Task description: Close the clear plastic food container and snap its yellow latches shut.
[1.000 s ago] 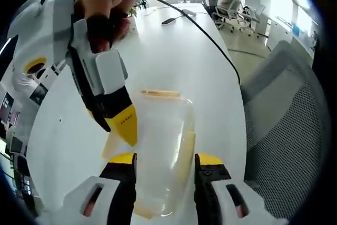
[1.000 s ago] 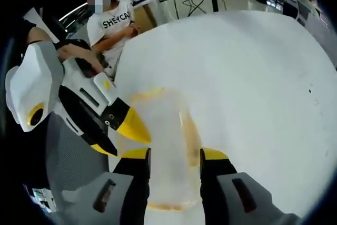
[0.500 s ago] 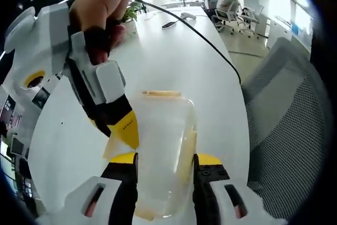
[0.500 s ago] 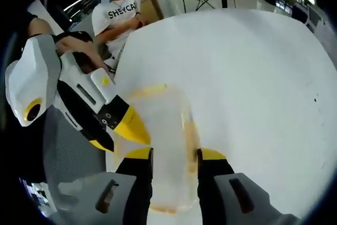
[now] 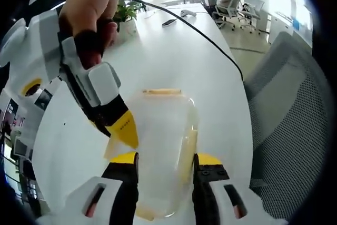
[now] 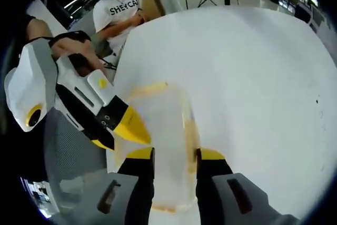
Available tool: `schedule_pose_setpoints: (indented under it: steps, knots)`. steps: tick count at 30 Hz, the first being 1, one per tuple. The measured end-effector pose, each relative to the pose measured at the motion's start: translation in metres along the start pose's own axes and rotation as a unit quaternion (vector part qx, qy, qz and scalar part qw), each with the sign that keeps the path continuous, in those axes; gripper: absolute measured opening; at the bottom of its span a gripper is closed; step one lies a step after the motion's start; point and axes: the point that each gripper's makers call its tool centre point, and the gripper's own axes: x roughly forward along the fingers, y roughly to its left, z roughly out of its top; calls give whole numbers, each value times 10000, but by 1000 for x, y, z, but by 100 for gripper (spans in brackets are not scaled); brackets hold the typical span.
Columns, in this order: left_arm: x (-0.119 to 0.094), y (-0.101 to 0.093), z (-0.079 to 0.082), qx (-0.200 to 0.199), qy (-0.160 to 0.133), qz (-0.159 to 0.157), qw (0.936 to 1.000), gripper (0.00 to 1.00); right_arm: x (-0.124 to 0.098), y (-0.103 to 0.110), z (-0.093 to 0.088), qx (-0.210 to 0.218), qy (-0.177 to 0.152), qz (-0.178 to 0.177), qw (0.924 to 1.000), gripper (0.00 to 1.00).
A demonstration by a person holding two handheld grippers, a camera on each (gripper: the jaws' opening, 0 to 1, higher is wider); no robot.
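Note:
The clear plastic container (image 5: 163, 140) lies on the white table (image 5: 174, 51), lid on it. A yellow latch (image 5: 160, 93) sits at its far end and another (image 5: 188, 151) runs along its right side. My left gripper (image 5: 166, 159) straddles the near end, jaws pressed on both sides. The right gripper (image 5: 124, 127), held by a hand, comes in from the upper left, its yellow tip at the container's left edge. In the right gripper view the container (image 6: 163, 130) sits between my right gripper's (image 6: 174, 154) jaws, and the left gripper (image 6: 131, 128) touches its left edge.
A black cable (image 5: 200, 30) crosses the table toward a dark device (image 5: 169, 21). A grey mesh chair (image 5: 289, 114) stands at the table's right edge. A potted plant (image 5: 124, 11) is at the back. A person in a white T-shirt (image 6: 118, 14) sits beyond the table.
Both pairs of jaws have drawn slightly closer together on the container's sides. The container has stayed in place; the views have shifted only a little.

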Motion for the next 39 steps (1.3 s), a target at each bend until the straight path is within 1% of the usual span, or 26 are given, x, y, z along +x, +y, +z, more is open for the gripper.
schedule_pose_setpoints:
  steps: [2, 3, 4, 5, 8, 9, 13, 19, 24, 27, 30, 34, 36, 37, 38, 39]
  knots:
    - [1, 0, 0, 39, 53, 37, 10000, 34, 1, 1, 0, -14, 90, 22, 10000, 26]
    - [1, 3, -5, 111, 195, 201, 9995, 33, 1, 0, -3, 8, 206, -4, 9998, 25]
    - [4, -1, -4, 242, 197, 77, 9995, 33, 2, 1, 0, -67, 194, 37, 9998, 24]
    - [3, 0, -3, 247, 162, 53, 9995, 33, 2, 5, 1, -12, 285, 87, 9996, 24]
    - [2, 2, -2, 201, 87, 32, 9998, 33, 3, 3, 2, -86, 452, 115, 9989, 25]
    - [2, 2, -2, 182, 64, 39, 9998, 33, 4, 4, 2, -52, 489, 103, 9987, 25]
    - [1, 1, 0, 162, 13, 45, 9999, 33, 3, 3, 0, -36, 523, 43, 9986, 26]
    - [2, 0, 0, 151, 100, 43, 9998, 34, 1, 3, 1, -46, 549, -3, 9985, 26]
    - [1, 0, -1, 102, 30, 12, 9999, 34, 1, 3, 1, -200, 643, -166, 9976, 26]
    - [2, 0, 0, 140, 96, 29, 9999, 34, 0, 2, 2, -267, 732, -258, 9966, 26]
    - [1, 0, 0, 142, 130, 6, 9998, 34, -1, 0, 1, -214, 701, -256, 9970, 27]
    - [-2, 1, 2, 28, 56, -202, 9998, 35, -3, 1, 1, -83, 557, -238, 9981, 27]
    - [-4, -2, 4, -243, 12, -463, 9986, 36, -3, 3, 0, -101, 485, -249, 9985, 27]
    - [-5, -3, 4, -244, 4, -599, 9979, 38, -3, 3, 0, -112, 447, -275, 9986, 27]
    - [-5, -1, 5, -230, -16, -651, 9976, 40, -3, 3, 1, -89, 392, -328, 9987, 27]
    - [-6, -4, 6, -362, -85, -788, 9962, 41, -4, 3, 0, -78, 352, -366, 9987, 27]
